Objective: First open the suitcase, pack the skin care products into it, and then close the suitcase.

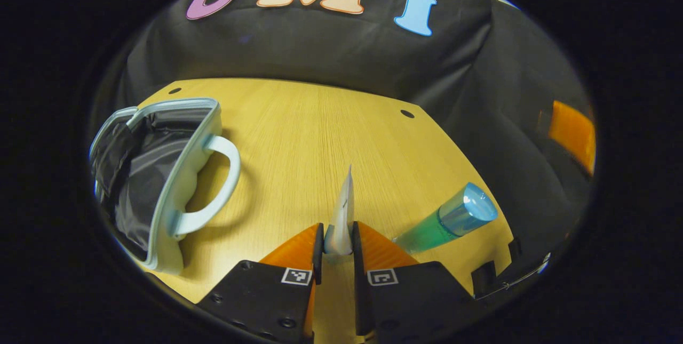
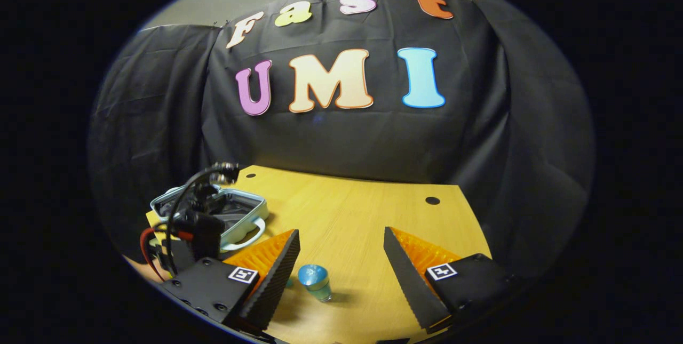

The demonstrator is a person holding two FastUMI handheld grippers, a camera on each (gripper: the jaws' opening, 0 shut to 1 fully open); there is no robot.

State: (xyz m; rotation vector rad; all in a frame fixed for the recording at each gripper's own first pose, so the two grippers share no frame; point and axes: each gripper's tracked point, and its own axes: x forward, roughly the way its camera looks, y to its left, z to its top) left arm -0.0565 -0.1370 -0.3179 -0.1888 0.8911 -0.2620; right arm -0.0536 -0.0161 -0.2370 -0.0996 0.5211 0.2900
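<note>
The pale blue suitcase (image 1: 181, 189) lies open at the table's left, showing its dark lining and a curved handle (image 1: 224, 184). My left gripper (image 1: 338, 232) is shut on a thin white tube (image 1: 344, 210), whose flat crimped end points forward over the table. A green bottle with a blue cap (image 1: 453, 218) is on the table to the right of it. In the right gripper view this bottle (image 2: 316, 281) seems to stand upright between the fingers of my open right gripper (image 2: 341, 258), untouched. The suitcase (image 2: 235, 210) sits at far left, behind the left gripper's body (image 2: 205, 234).
The wooden table (image 1: 320, 136) has small dark holes near its far corners (image 1: 407, 113). Black cloth walls close off the back and right. An orange shape (image 1: 573, 133) shows at the far right against the cloth. Cables (image 2: 160, 237) trail from the left gripper.
</note>
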